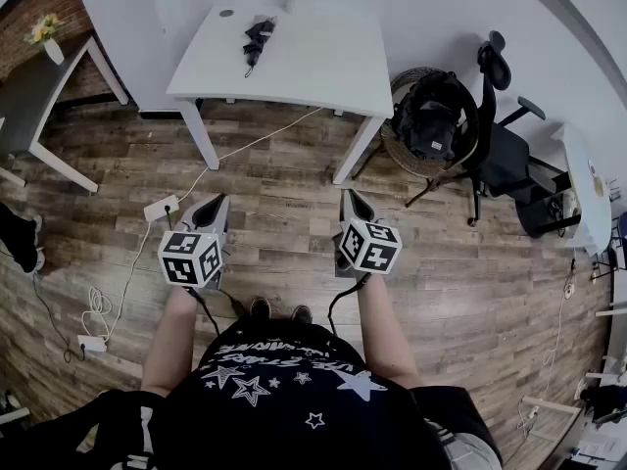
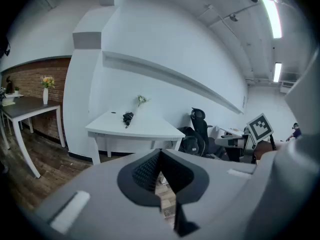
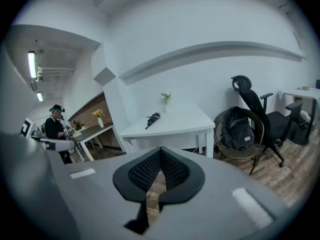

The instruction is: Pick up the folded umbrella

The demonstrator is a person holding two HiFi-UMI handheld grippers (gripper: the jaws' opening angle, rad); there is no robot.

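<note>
The folded umbrella [image 1: 258,39], a slim black bundle of crumpled fabric, lay on the smooth white worktop [image 1: 313,62] near its far edge, well apart from both claws. In the left gripper view the folded umbrella [image 2: 128,118] showed as a small dark shape on the flat top, and in the right gripper view it [image 3: 152,119] lay slantwise near the middle of the slab.

The left claw [image 1: 214,207] was held above the wood-plank floor [image 1: 294,213], angled a little downward toward the worktop. Its two grey jaws, lined with dark ribbed pads, met at the tips with nothing between them [image 2: 160,154]. The right claw [image 1: 353,202] hung beside it, likewise closed tip to tip and empty [image 3: 160,151]. Each carried a cube printed with black-and-white square markers.

To the right of the worktop, a black backpack [image 1: 431,116] sat in a round wicker chair [image 1: 392,140], with a black office chair [image 1: 500,145] just beyond it.
</note>
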